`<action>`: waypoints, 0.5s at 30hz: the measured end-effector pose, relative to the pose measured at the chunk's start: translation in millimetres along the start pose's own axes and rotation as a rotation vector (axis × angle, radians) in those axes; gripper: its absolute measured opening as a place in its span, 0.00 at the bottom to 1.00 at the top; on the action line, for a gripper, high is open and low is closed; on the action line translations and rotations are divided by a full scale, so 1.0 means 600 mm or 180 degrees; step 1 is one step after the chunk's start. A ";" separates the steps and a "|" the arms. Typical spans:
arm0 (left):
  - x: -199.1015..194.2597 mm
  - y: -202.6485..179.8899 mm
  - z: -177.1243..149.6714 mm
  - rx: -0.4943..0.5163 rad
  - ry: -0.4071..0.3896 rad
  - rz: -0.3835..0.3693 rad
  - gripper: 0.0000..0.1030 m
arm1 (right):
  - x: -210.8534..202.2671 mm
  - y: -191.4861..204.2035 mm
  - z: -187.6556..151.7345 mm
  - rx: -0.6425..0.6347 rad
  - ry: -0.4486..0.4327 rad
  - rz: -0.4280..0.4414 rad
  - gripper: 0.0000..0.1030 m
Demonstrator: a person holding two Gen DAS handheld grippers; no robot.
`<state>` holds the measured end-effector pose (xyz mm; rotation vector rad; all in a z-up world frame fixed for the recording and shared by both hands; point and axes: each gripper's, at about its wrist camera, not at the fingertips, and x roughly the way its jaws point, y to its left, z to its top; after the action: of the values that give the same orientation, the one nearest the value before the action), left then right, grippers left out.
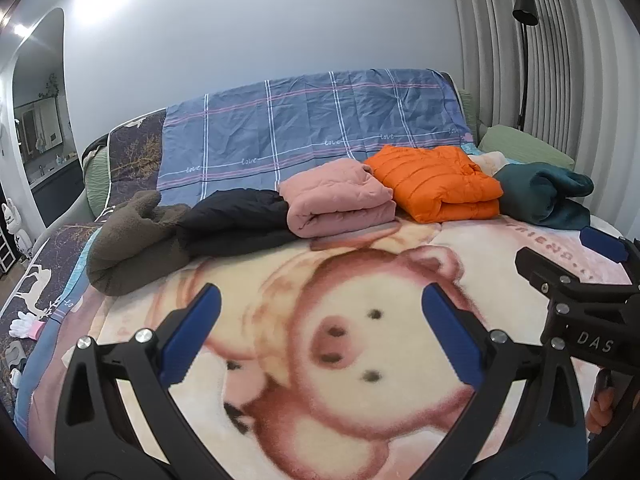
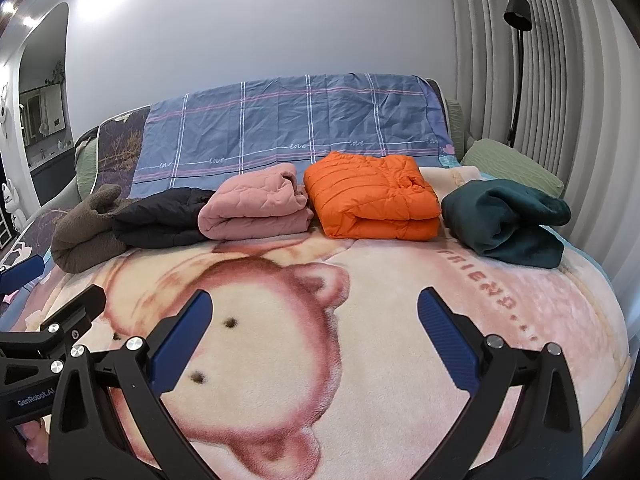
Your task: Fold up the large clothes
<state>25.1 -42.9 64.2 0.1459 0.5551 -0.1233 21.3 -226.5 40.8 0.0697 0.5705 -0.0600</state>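
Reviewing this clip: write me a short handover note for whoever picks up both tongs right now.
Left tongs: open, empty, above the pig blanket.
Right tongs: open, empty, beside them.
Five folded garments in a row at the bed's far end: brown fleece, black jacket, pink quilted jacket, orange puffer jacket, teal fleece.
Done: all five look folded.
Left: no unfolded garment in view; the teal one looks loosest.
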 end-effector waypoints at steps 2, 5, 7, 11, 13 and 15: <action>-0.001 0.000 -0.001 -0.0001 0.0002 -0.0002 0.98 | -0.001 0.001 0.000 -0.0013 0.0004 0.0004 0.99; -0.001 0.001 0.000 -0.0003 -0.0001 -0.0003 0.98 | 0.000 0.002 0.000 -0.0017 0.0005 0.0003 0.99; -0.001 0.001 0.000 -0.0002 -0.0004 -0.0004 0.98 | 0.000 0.002 0.000 -0.0013 0.0004 0.0002 0.99; -0.001 0.001 -0.001 0.0000 0.0007 -0.0007 0.98 | 0.001 0.003 -0.001 -0.0027 0.0002 0.0000 0.99; -0.001 0.001 -0.002 -0.0004 0.0013 -0.0005 0.98 | 0.001 0.002 -0.001 -0.0023 0.0008 0.0001 0.99; -0.001 0.001 -0.002 -0.0003 0.0013 -0.0003 0.98 | 0.001 0.002 -0.002 -0.0021 0.0010 0.0005 0.99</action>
<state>23.9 -42.2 63.5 0.1449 0.5592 -0.1236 21.7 -225.2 39.7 0.0638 0.5738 -0.0567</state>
